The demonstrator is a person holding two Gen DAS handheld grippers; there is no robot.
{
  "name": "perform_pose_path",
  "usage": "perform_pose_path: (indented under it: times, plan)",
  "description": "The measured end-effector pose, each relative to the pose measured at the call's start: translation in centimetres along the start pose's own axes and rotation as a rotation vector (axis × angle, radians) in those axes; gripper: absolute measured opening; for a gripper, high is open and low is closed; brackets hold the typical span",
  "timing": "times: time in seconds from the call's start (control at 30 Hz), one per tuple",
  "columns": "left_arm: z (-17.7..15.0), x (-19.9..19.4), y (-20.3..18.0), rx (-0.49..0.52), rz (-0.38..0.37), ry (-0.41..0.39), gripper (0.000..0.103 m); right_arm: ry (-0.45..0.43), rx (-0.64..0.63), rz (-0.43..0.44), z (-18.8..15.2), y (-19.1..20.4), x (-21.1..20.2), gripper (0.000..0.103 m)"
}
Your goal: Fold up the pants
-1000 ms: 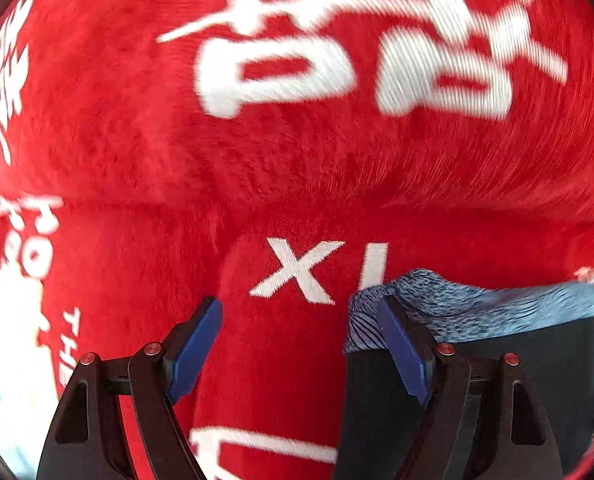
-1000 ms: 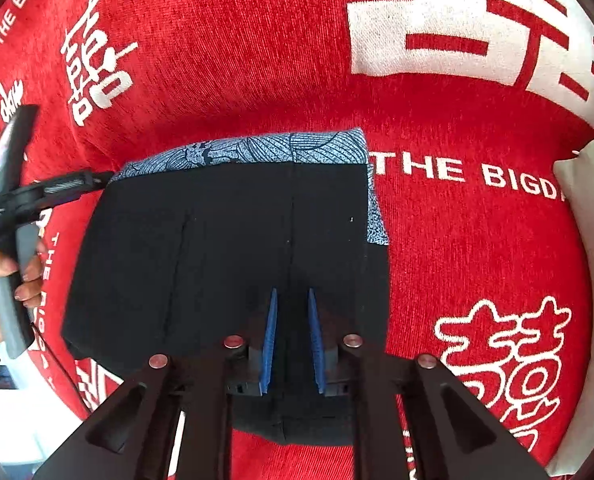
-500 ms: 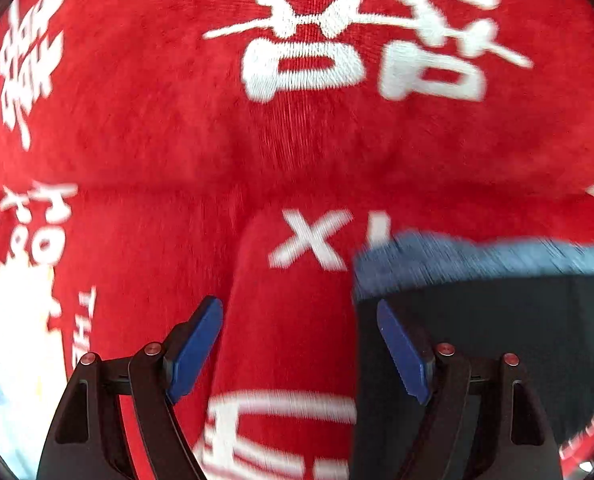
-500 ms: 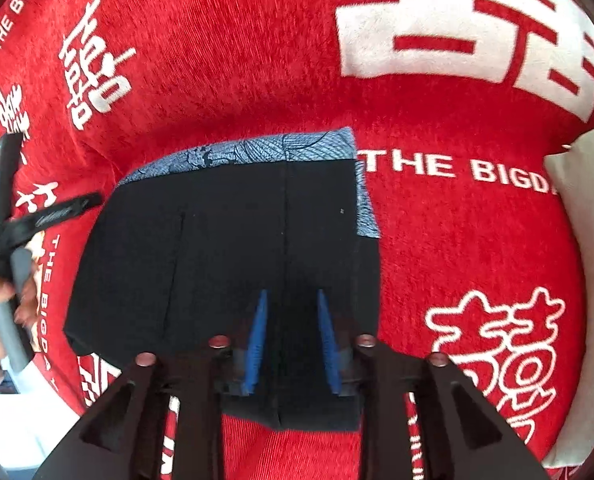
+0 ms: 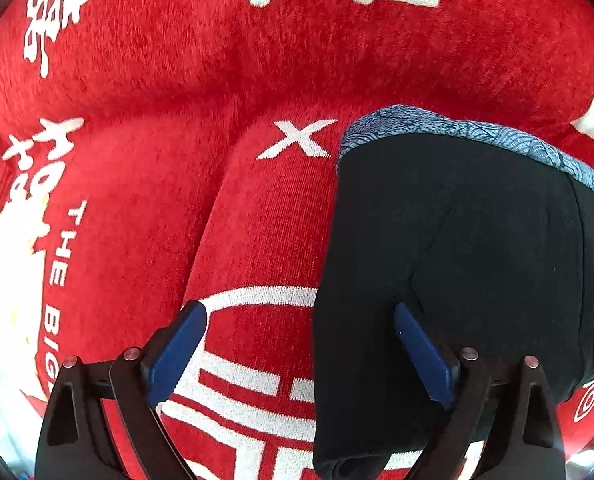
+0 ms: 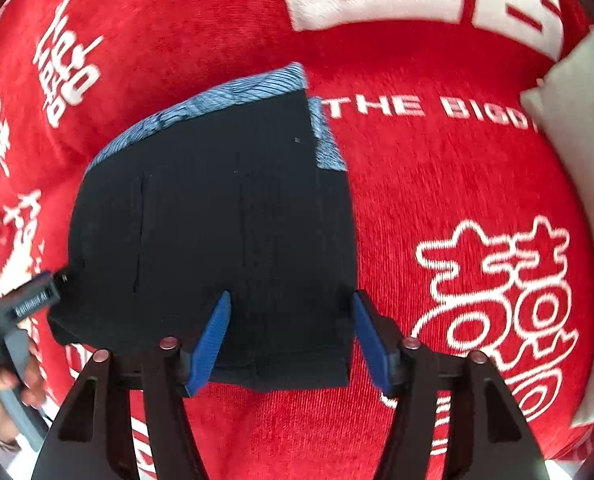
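Red cloth: plush, printed with white characters and the words "THE BIG…"; it covers the whole surface and bulges in a raised fold beside the pants.
Pants: black, folded into a compact block with a blue patterned waistband along the far edge and part of one side; they lie flat on the red cloth, near its middle.
White cushion: at the cloth's right edge, well apart from the pants.
Right gripper: points down over the near edge of the pants; jaws opening, blue pads either side of the fabric, not pressing it.
Left gripper: jaws spread wide and opening; the pants' left edge lies between them, unpinched.
Hand: at the left edge of the right wrist view, holding the left gripper's handle.
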State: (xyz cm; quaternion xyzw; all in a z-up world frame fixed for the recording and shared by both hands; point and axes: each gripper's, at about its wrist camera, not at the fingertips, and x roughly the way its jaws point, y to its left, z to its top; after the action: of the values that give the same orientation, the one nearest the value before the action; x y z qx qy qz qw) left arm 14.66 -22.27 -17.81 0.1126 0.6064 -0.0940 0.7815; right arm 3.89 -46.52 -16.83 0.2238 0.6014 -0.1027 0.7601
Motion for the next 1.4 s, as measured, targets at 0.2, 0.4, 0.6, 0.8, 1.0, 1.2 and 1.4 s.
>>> perform_pose_path:
  times: [0.2, 0.4, 0.6, 0.8, 1.0, 1.2, 1.4]
  plan:
    - [0.4, 0.3, 0.7, -0.031, -0.03, 0.021, 0.096, 0.018, -0.056, -0.031, -0.1, 1.1, -1.5, 0.067]
    - [0.2, 0.0, 0.4, -0.021, -0.02, 0.011, 0.096, 0.028, -0.018, -0.015, -0.7, 0.8, -2.0, 0.067]
    - [0.2, -0.3, 0.2, -0.018, -0.006, 0.007, 0.097, 0.022, -0.03, -0.028, -1.2, 0.8, -2.2, 0.067]
    - [0.1, -1.1, 1.0, -0.045, -0.109, 0.003, 0.097, 0.022, -0.025, -0.027, -1.3, 1.6, -1.8, 0.071]
    - [0.0, -2.1, 1.1, 0.021, -0.237, 0.03, 0.097, 0.023, -0.007, 0.024, -1.2, 0.7, -2.1, 0.073]
    - [2.7, -0.9, 2.4, -0.003, -0.437, 0.122, 0.097, 0.002, 0.066, 0.219, 1.1, -2.4, -2.8, 0.079]
    - [5.1, 1.8, 2.3, 0.017, -0.507, 0.186, 0.097, 0.058, 0.138, 0.375, 4.2, -6.2, 0.0, 0.079]
